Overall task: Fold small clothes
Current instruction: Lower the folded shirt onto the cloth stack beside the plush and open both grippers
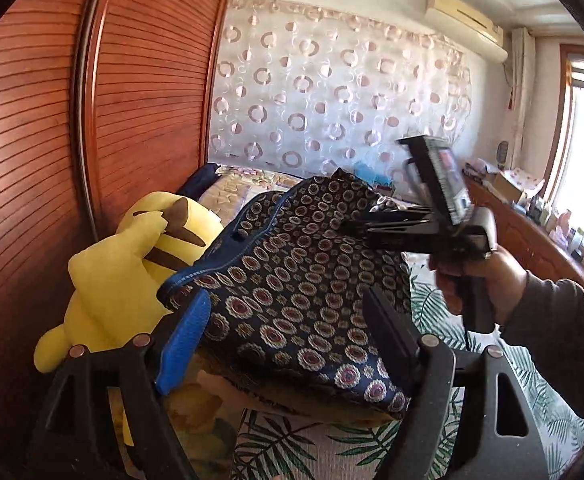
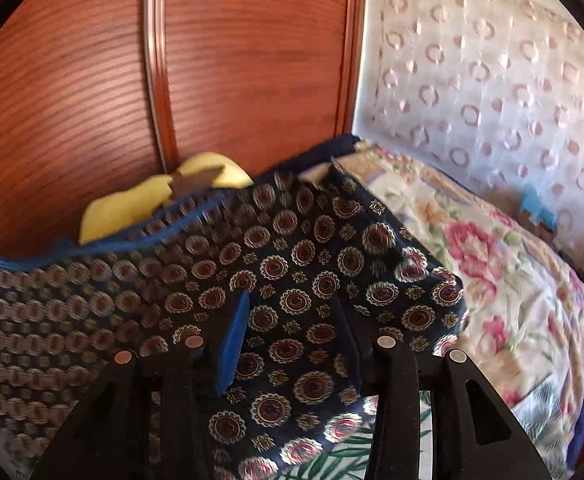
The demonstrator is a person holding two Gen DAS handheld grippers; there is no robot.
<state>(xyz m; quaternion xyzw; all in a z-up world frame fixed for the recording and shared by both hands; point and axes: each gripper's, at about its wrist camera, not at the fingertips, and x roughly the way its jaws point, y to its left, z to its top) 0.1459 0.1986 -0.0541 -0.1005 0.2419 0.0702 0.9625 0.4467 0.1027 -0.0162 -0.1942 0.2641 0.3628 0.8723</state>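
Garment on the pile: soft, slick, best taken by its hem

Garment (image 1: 292, 280) of dark blue cloth, woven with rows of small round medallions in red, cream and gold, lies draped over a heap at the head of the bed (image 2: 512, 280), just beside a yellow plush toy (image 1: 131, 264) that leans on the ribbed wooden wardrobe door (image 1: 31, 140). A bright blue stitched edge (image 1: 211, 270) runs along its far side. The cloth has a faint sheen and falls in loose folds, so I judge it light, limp and rather slippery, likely to slide or bunch instead of keeping a crease. The blue edge or a corner looks the firmest place to take hold, since the hem is thicker than the open cloth.

The left gripper (image 1: 287, 332) has its jaws spread wide on either side of the near part of the garment, and I see no pinch on it. The right gripper (image 2: 292, 344), held in a hand with a grey sleeve (image 1: 552, 340), has its jaws partly apart over the cloth; the fabric lies between them, but they do not appear to clamp it.

Underneath, a leaf-printed sheet (image 1: 432, 320) covers the bed, with a flowered quilt (image 2: 492, 248) further back and a sheer curtain with ring patterns (image 1: 332, 92) behind
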